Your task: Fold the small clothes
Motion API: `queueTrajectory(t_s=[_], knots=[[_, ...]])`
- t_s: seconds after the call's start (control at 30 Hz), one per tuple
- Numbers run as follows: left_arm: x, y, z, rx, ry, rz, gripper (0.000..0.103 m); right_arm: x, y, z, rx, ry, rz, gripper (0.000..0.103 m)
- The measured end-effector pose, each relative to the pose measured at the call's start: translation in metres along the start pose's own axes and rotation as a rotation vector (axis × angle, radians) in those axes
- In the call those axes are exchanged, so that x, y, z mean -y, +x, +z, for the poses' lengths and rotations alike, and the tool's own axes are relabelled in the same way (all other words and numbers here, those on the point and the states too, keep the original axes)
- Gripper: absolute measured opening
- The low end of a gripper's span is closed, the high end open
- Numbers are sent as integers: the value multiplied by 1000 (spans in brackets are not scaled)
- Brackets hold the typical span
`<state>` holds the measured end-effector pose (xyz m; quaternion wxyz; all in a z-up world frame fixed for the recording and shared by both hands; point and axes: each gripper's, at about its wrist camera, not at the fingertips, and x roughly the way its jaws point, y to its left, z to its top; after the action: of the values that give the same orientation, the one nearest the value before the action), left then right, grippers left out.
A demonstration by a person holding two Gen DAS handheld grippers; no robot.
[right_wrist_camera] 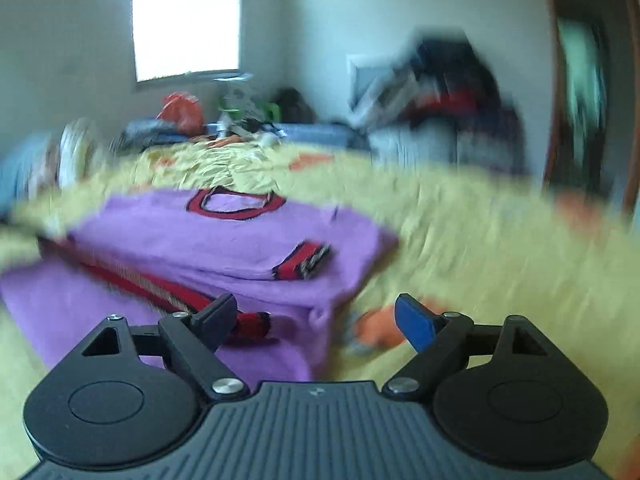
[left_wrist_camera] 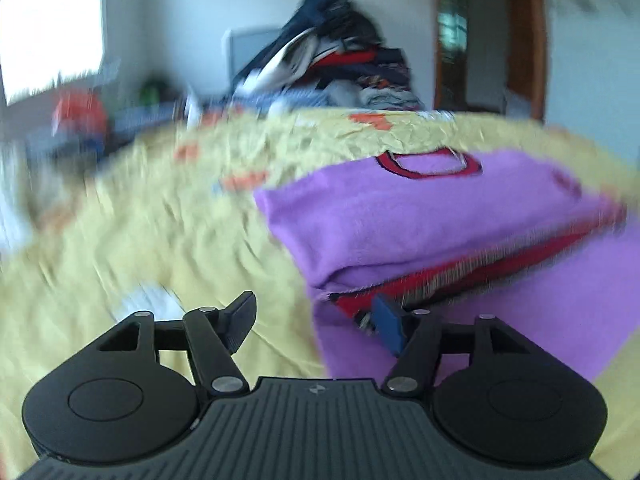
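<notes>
Purple sweater (left_wrist_camera: 420,216) lying ahead-right of left gripper (left_wrist_camera: 316,320), ahead-left of right gripper (right_wrist_camera: 316,320); both grippers gaping, holding nothing.

bed, yellow sheet (left_wrist_camera: 160,220) with orange prints | clothes heap (left_wrist_camera: 340,60) at 12 o'clock | window (right_wrist_camera: 186,32) at 11 o'clock | wooden door frame (left_wrist_camera: 528,40) at 1 o'clock

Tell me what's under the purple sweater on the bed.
The purple sweater lies partly folded on a yellow bedsheet, which shows all around it. Its upper layer rests on its own lower part; whatever lies directly beneath the fabric is covered.
</notes>
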<state>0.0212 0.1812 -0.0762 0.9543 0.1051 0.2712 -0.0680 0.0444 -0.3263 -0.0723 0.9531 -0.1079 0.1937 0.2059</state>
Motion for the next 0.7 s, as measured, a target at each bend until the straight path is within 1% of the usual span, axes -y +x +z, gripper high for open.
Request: queueTrajectory(t_s=[0.07, 0.13, 0.17, 0.2, 0.27, 0.3, 0.33, 0.37, 0.4, 0.43, 0.47, 0.5, 0.53, 0.63, 0.7], knots=[[3, -5, -7, 11, 84, -2, 64, -14, -2, 0, -11, -152, -6, 79], [3, -7, -12, 14, 125, -39, 64, -33, 5, -1, -55, -332, -7, 64], [3, -6, -13, 13, 146, -41, 64, -41, 10, -3, -75, -404, -9, 52], [5, -5, -12, 12, 158, -31, 65, -47, 14, -3, -90, -452, -1, 49], [0, -4, -13, 2, 146, -33, 66, -52, 27, -3, -112, -480, 51, 47], [-3, -2, -13, -1, 133, -37, 68, -52, 35, -1, -116, -482, 59, 41], [-7, -1, -13, -5, 115, -42, 69, -48, 44, 4, -119, -454, 56, 35], [-11, 0, -12, -13, 101, -52, 69, -41, 52, 8, -132, -402, 44, 18], [-16, 1, -11, -17, 88, -61, 70, -32, 62, 14, -154, -332, 39, 15], [-20, 3, -9, -18, 81, -61, 71, -23, 69, 16, -151, -281, 24, 15], [-24, 4, -8, -21, 75, -62, 72, -19, 70, 17, -150, -255, 22, 15], [-28, 5, -8, -29, 67, -76, 72, -14, 70, 17, -158, -224, 42, 15], [-33, 6, -7, -29, 52, -102, 72, -11, 69, 17, -160, -203, 70, 15], [-44, 14, -3, -34, 18, -160, 73, -9, 72, 13, -190, -203, 100, 16], [-49, 21, 1, -29, -3, -201, 72, -7, 77, 13, -209, -191, 111, 20]])
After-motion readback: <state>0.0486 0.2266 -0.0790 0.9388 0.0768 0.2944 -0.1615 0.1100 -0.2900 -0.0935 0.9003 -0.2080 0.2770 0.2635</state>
